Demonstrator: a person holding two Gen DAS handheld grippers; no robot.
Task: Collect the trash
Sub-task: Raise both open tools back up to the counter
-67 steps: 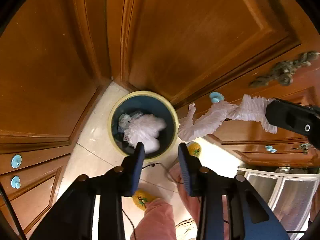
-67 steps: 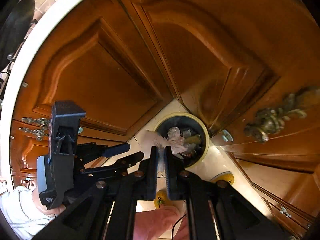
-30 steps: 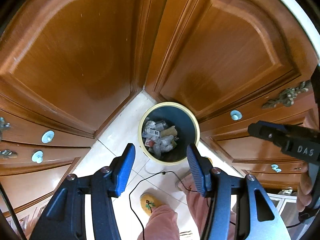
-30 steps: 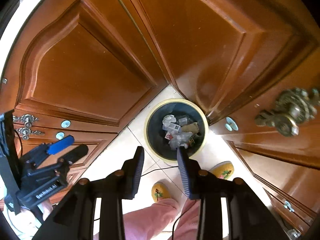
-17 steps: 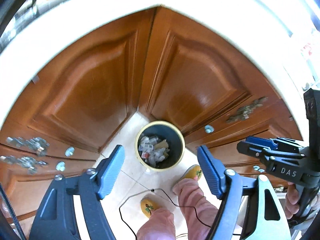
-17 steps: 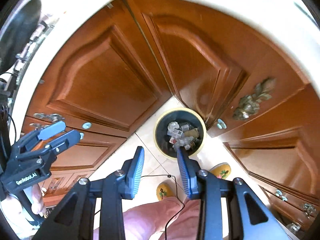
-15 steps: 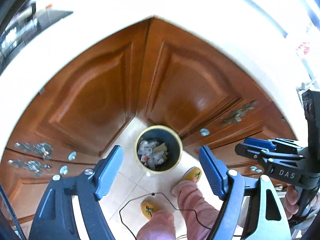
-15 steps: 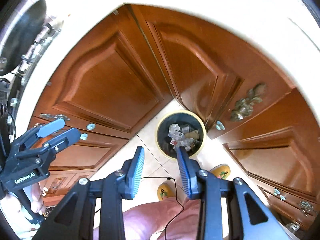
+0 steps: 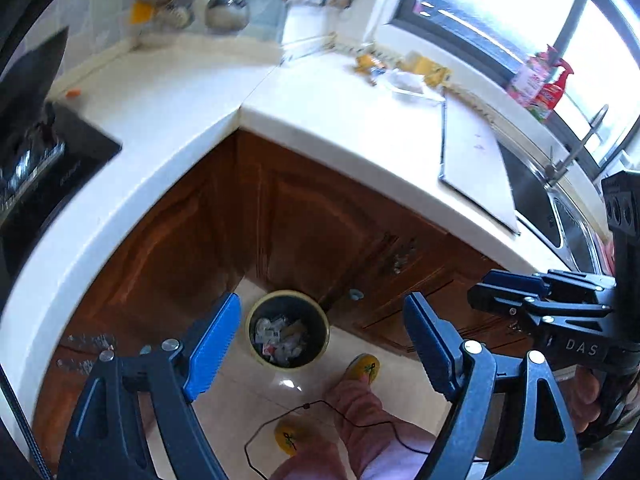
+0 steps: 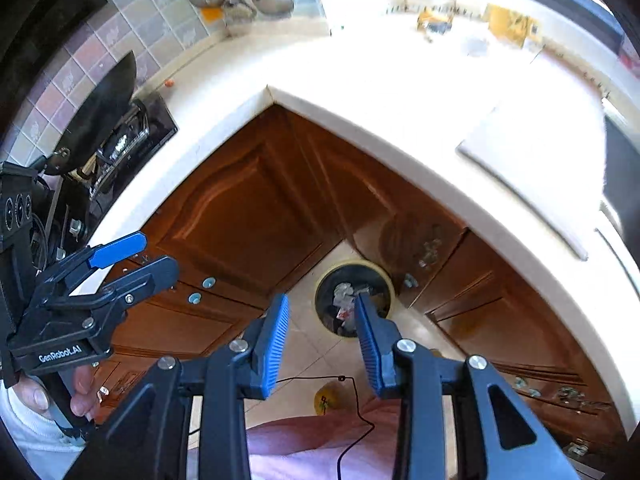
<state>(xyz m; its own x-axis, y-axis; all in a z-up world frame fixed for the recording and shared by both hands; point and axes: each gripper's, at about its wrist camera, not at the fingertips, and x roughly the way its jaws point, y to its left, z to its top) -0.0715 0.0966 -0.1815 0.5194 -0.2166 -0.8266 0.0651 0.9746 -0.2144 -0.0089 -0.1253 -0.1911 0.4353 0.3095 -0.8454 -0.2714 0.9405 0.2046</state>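
A yellow-rimmed trash bin (image 9: 288, 294) (image 10: 352, 264) stands on the floor in the cabinet corner, with mixed trash (image 9: 280, 336) (image 10: 344, 300) inside. Yellow wrappers (image 9: 424, 70) (image 10: 508, 20), an orange wrapper (image 9: 370, 64) (image 10: 436, 20) and clear plastic (image 9: 404, 84) lie on the white countertop (image 9: 340, 120) near the window. My left gripper (image 9: 320, 308) (image 10: 132, 264) hangs high above the bin, its jaws opening with nothing between them. My right gripper (image 10: 320, 300) (image 9: 492, 292) is beside it, open and empty.
A black stove (image 9: 36, 168) with a wok (image 10: 100, 108) is at the left. A white board (image 9: 476, 160), a steel sink (image 9: 560, 208) and a pink bottle (image 9: 536, 84) are at the right. A person's pink-trousered legs, yellow slippers (image 9: 362, 366) and a thin cable lie below.
Both grippers rose from just over the bin to above the countertop. The white paper the right gripper held is gone from its jaws. The left jaws spread wider.
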